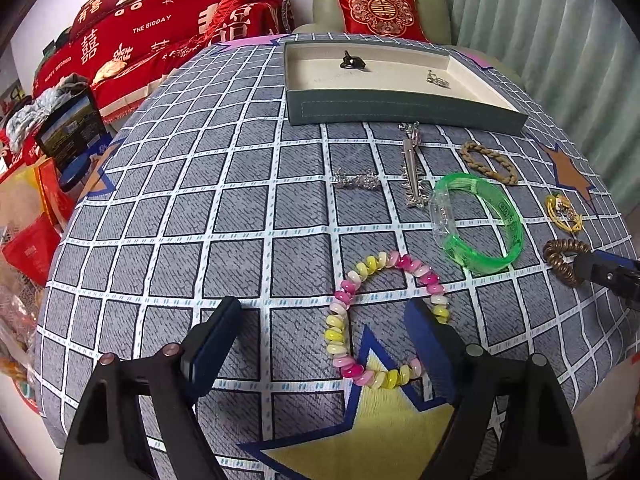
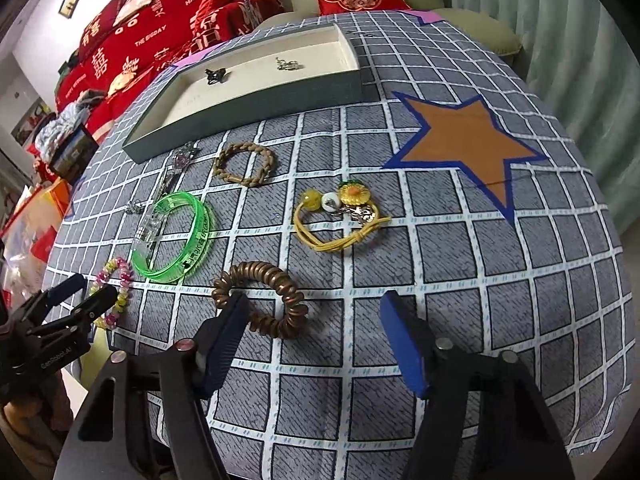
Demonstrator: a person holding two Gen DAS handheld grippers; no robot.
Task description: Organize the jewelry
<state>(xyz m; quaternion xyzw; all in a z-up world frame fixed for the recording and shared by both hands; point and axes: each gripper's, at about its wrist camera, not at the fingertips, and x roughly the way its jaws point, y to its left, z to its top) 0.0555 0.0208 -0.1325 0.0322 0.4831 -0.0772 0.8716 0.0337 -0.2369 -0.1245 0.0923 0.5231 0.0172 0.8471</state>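
Note:
My left gripper (image 1: 324, 306) is open and low over the checked cloth. The left arc of a pink, yellow and white bead bracelet (image 1: 340, 332) lies between its fingers, untouched by the pads. The right finger covers part of the bracelet's right side. In the right wrist view my right gripper (image 2: 315, 300) is open around a brown coil hair tie (image 2: 264, 272). Its left finger overlaps the tie's left edge, and the pads do not press on it. A grey-green box (image 1: 400, 110) with a cream inside stands at the back, holding a dark piece (image 1: 352, 60) and a silver piece (image 1: 438, 80).
Also on the cloth are a green bangle (image 1: 516, 224), a braided tan bracelet (image 2: 248, 148), a yellow cord with charms (image 2: 340, 204) and two silver hairpins (image 1: 412, 168). A red-covered sofa and bags crowd the left, a green chair with a red cushion stands behind, and a curtain hangs at the right.

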